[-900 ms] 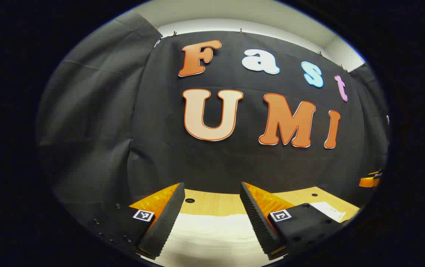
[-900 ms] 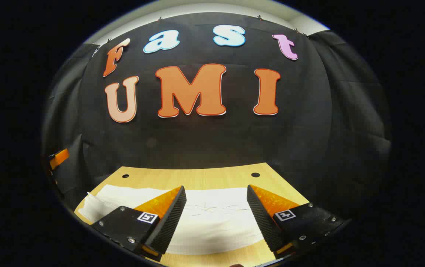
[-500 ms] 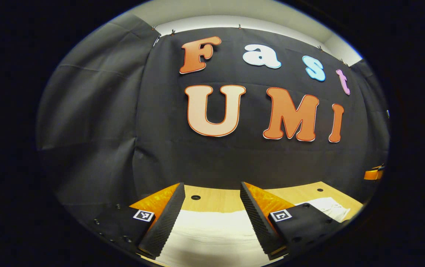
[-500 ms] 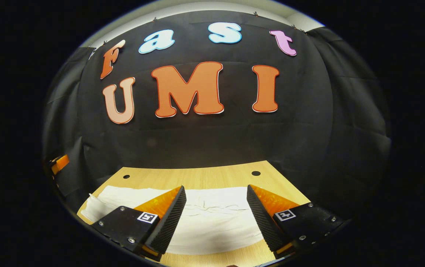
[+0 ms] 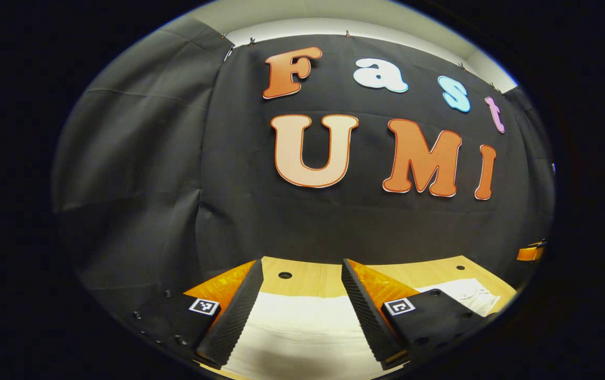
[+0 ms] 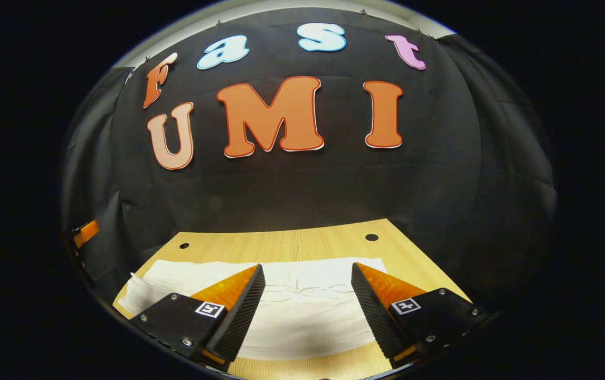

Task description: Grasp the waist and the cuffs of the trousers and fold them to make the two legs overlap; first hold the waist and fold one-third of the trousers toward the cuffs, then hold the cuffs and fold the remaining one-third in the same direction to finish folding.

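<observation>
Both the left gripper (image 5: 298, 306) and right gripper (image 6: 308, 309) gape wide, holding nothing, above white trousers (image 6: 302, 311) lying flat on the bench (image 6: 281, 245), bare wood beyond their far edge.

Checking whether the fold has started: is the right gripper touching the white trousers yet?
Cannot tell. In the right gripper view the right gripper is open above the trousers, nothing pinched between its fingers, but neither a gap nor contact at the tips shows plainly.

A light wooden table (image 6: 292, 245) with small round holes (image 6: 371, 237) stands against a black cloth wall (image 6: 292, 195).
</observation>
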